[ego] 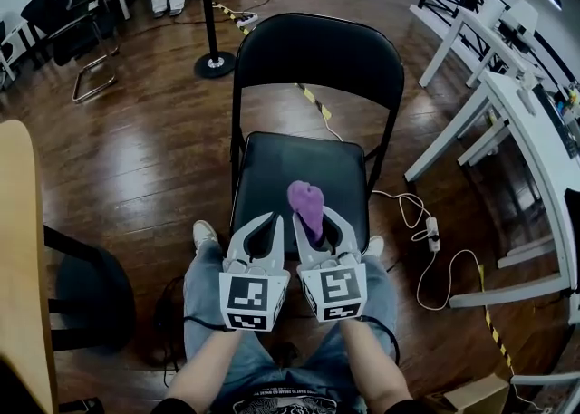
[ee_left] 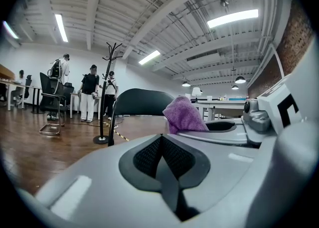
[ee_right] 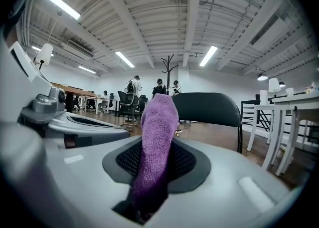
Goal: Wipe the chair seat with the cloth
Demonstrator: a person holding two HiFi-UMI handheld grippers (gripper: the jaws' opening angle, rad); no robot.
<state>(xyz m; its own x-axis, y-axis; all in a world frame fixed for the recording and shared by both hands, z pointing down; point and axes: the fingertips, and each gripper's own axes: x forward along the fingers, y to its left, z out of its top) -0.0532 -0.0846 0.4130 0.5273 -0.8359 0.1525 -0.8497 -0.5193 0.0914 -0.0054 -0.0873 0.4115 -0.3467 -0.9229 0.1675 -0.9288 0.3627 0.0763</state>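
Fuzzy purple cloth (ee_right: 157, 137), glossy wood floor (ego: 154, 158)

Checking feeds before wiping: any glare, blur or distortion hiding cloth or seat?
Head view: sharp, edges fisheye-bent, no harsh glare on chair seat; cloth clear. Right gripper view: cloth crisp in shut right gripper, corners vignetted. Left gripper view: same vignette, left gripper shut, empty.
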